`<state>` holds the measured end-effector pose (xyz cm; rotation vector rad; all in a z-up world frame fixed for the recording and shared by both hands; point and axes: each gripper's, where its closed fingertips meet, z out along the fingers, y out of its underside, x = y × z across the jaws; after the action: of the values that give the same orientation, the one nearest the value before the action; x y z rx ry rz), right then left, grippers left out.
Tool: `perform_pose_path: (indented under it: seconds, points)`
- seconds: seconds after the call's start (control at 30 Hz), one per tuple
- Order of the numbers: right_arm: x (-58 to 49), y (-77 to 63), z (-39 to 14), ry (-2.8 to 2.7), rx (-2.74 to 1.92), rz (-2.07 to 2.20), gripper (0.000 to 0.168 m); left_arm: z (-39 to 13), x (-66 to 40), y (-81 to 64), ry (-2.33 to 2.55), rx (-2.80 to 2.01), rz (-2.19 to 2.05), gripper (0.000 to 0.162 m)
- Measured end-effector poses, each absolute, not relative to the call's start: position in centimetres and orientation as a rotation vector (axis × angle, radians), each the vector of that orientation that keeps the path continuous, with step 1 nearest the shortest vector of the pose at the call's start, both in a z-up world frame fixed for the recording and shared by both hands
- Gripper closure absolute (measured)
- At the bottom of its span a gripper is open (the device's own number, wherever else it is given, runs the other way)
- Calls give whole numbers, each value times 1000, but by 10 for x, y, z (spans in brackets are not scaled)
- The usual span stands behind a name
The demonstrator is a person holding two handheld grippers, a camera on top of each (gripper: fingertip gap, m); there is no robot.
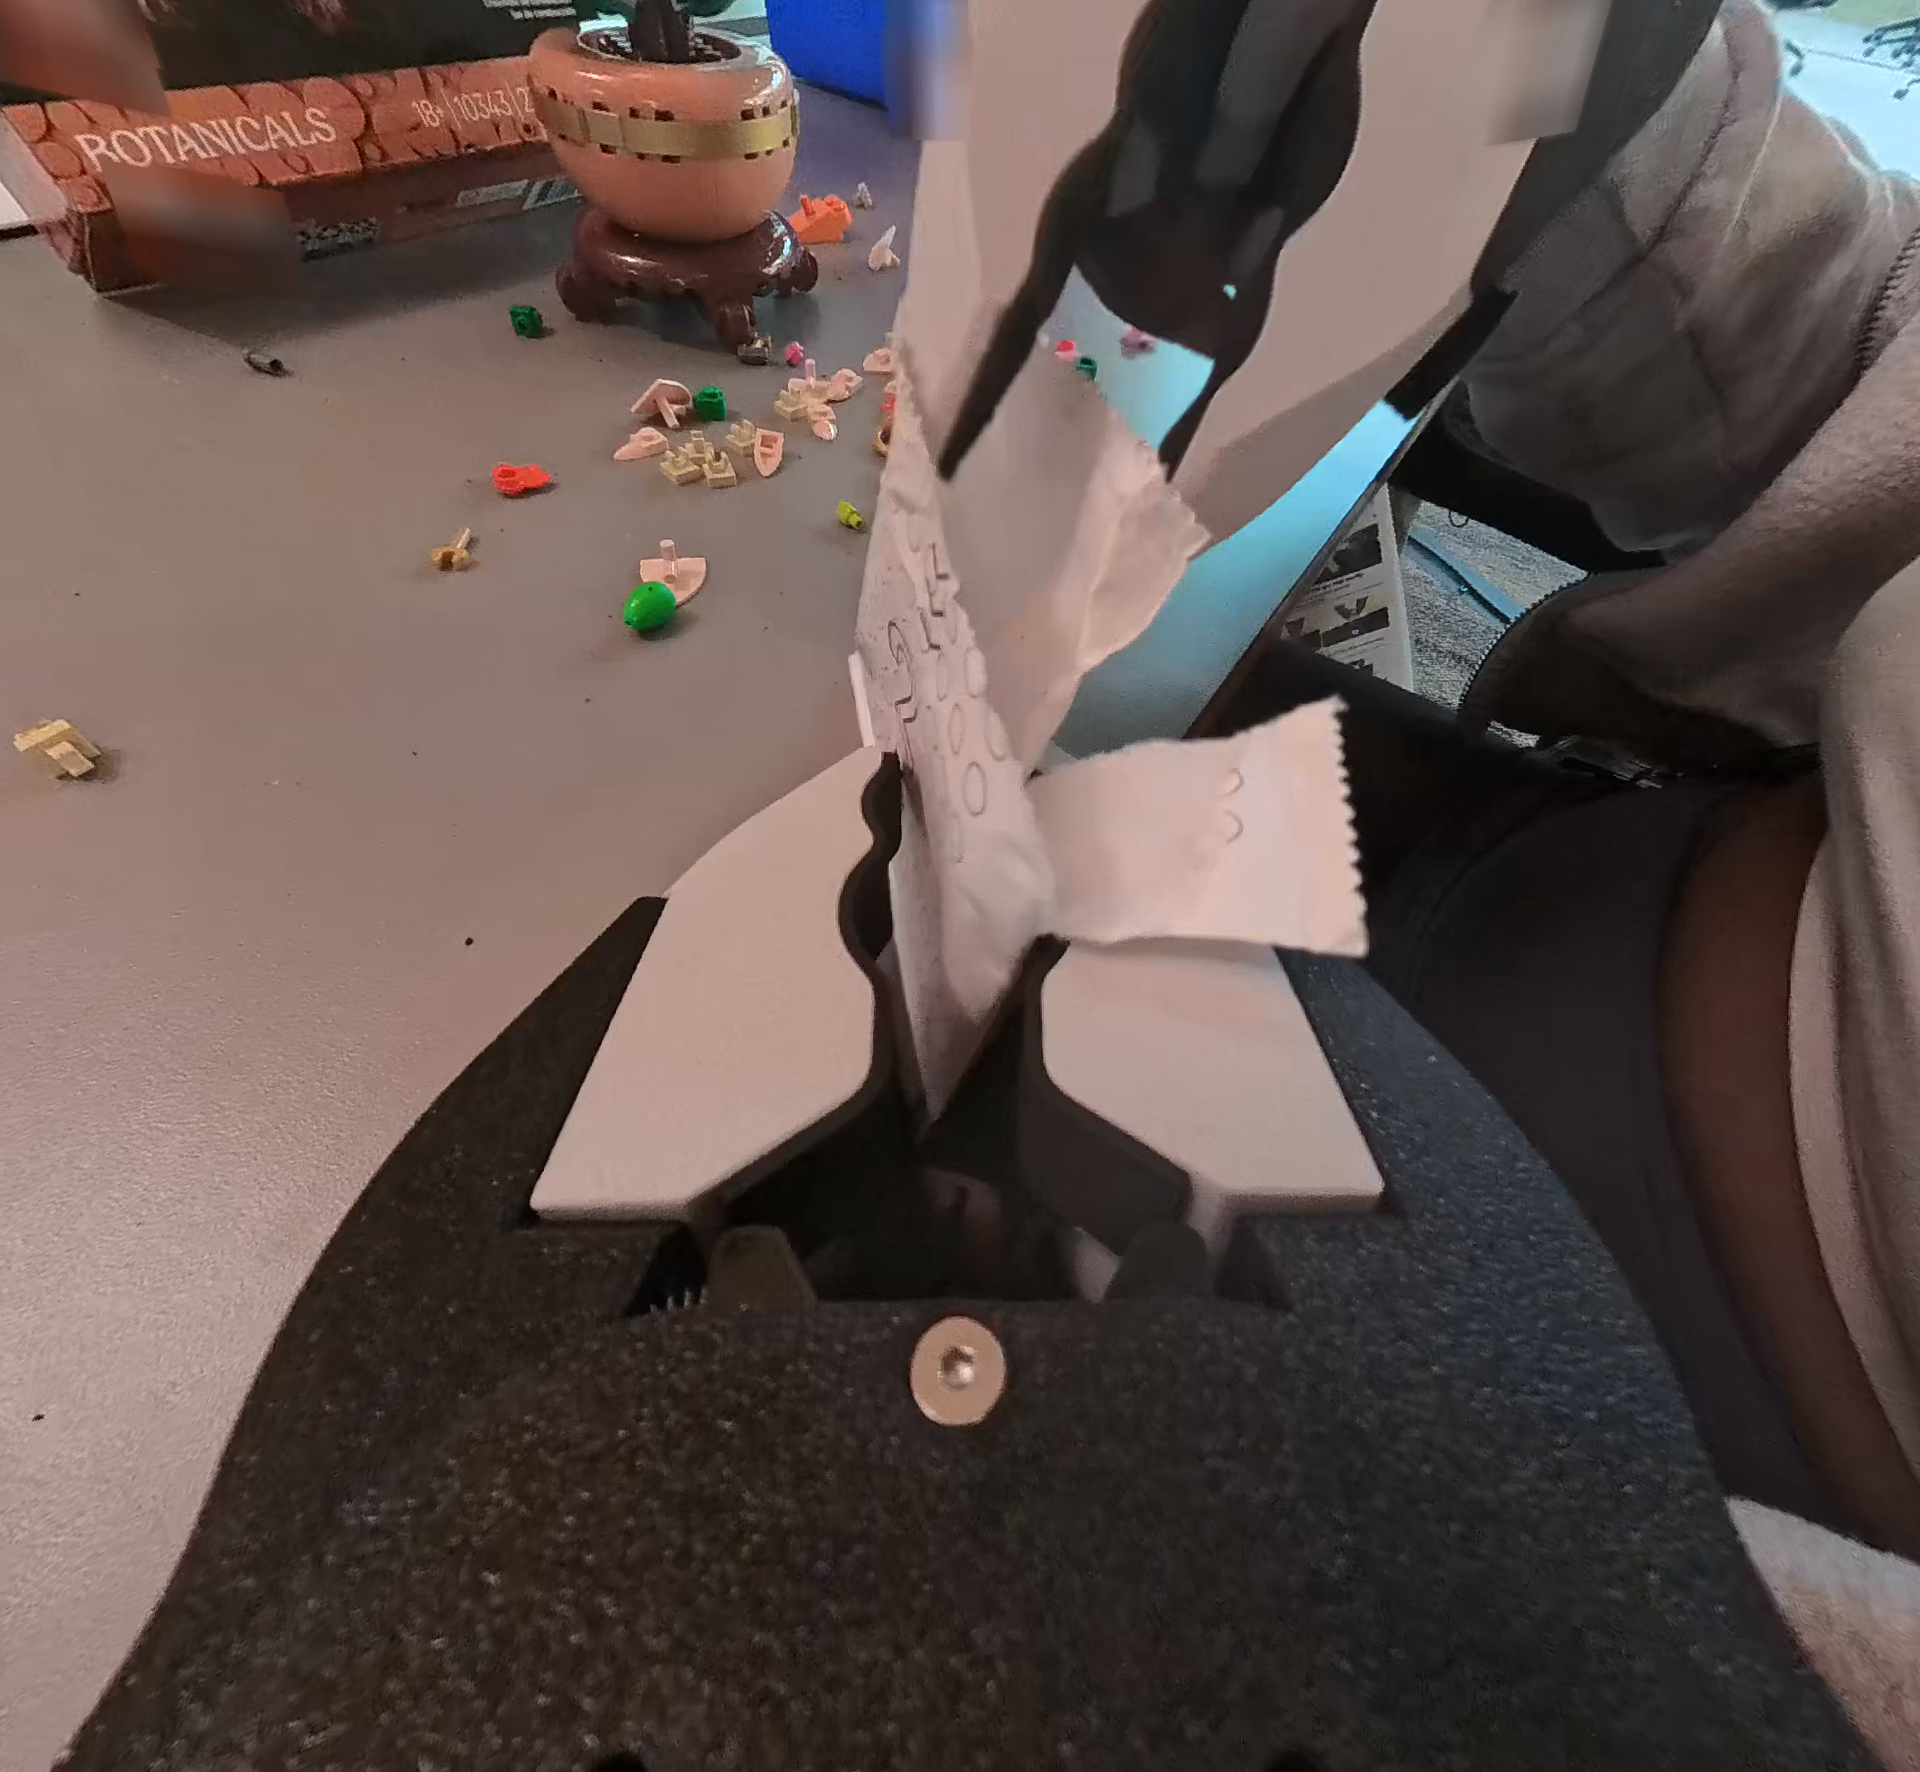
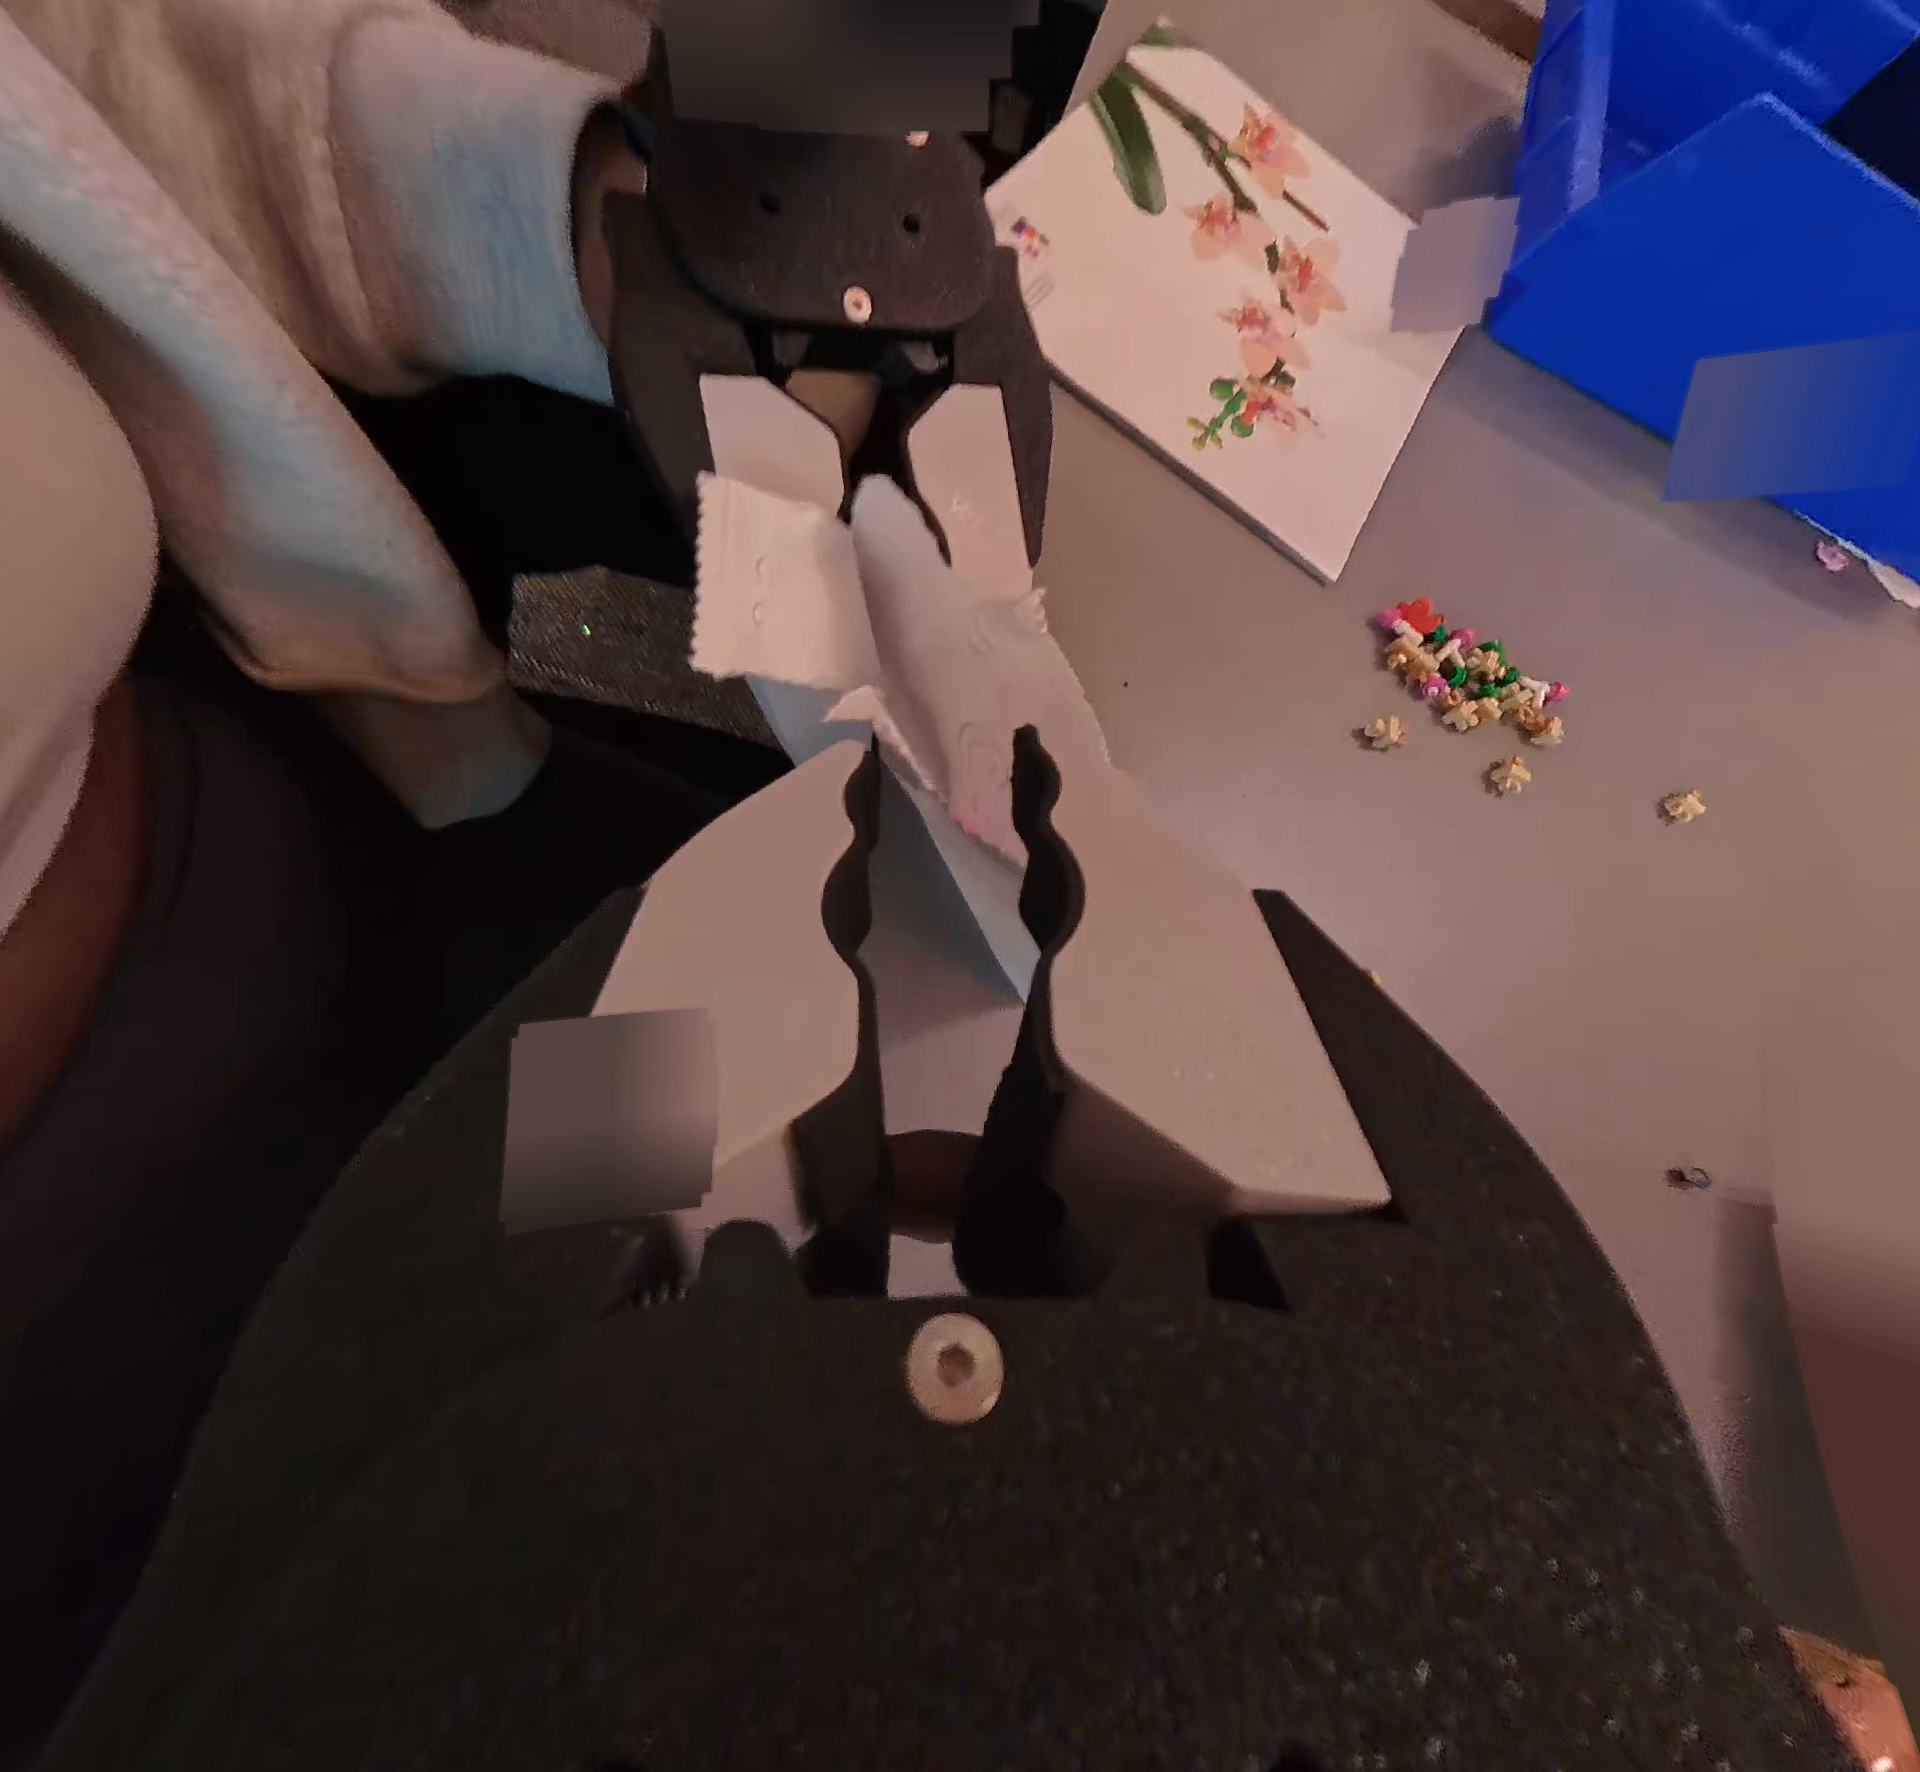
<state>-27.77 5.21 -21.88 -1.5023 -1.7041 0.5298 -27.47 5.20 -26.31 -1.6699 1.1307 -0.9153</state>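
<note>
Gripping one end of a white paper bag with zigzag-cut edges [image 1: 997,683], the left gripper [image 1: 961,901] sits at lower centre of the left wrist view with its grey fingers closed on the paper; a torn flap sticks out to the right just above them. The bag's long axis runs up the frame from these fingers toward the right gripper [image 1: 1070,444], which comes down from the upper right and faces the left one tip to tip. Its jaws stand apart around the bag's far end, and I cannot tell whether they press the paper.

In the right wrist view the same layout is mirrored: the right gripper [image 2: 945,756] at lower centre has a clear gap between its wavy black pads, with the white paper bag [image 2: 966,673] lying at and just beyond its tips, stretching up the frame to the left gripper [image 2: 883,496], which pinches it. The bag hangs over the near edge of a grey table [image 1: 260,891], between the two grippers.

At upper left of the left wrist view stand a pink brick-built flower pot on a dark brown stand [image 1: 665,133] and a printed cardboard box [image 1: 260,133], with small loose coloured bricks [image 1: 707,455] scattered near them. A blue plastic bin [image 2: 1714,195] and a white booklet with a flower picture [image 2: 1226,309] fill the upper right of the right wrist view.
</note>
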Motion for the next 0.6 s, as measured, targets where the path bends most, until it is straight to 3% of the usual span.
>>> perform_pose_path:
  seconds: [0.17, 0.3, 0.4, 0.6]
  points:
    - [-272, 48, -200, -1614, -1474, 711, 134, -261, -276, 52, 1096, -1681, -956, 142]
    - [-245, 69, -168, -1300, -1519, 842, 138, -260, -276, 53, 1074, -1688, -976, 142]
    - [-211, 120, -198, -1053, -1804, 680, 152, -259, -276, 54, 1066, -1691, -981, 143]
    - [-218, 145, -262, -1217, -1967, 407, 154, -261, -276, 53, 1081, -1692, -963, 143]
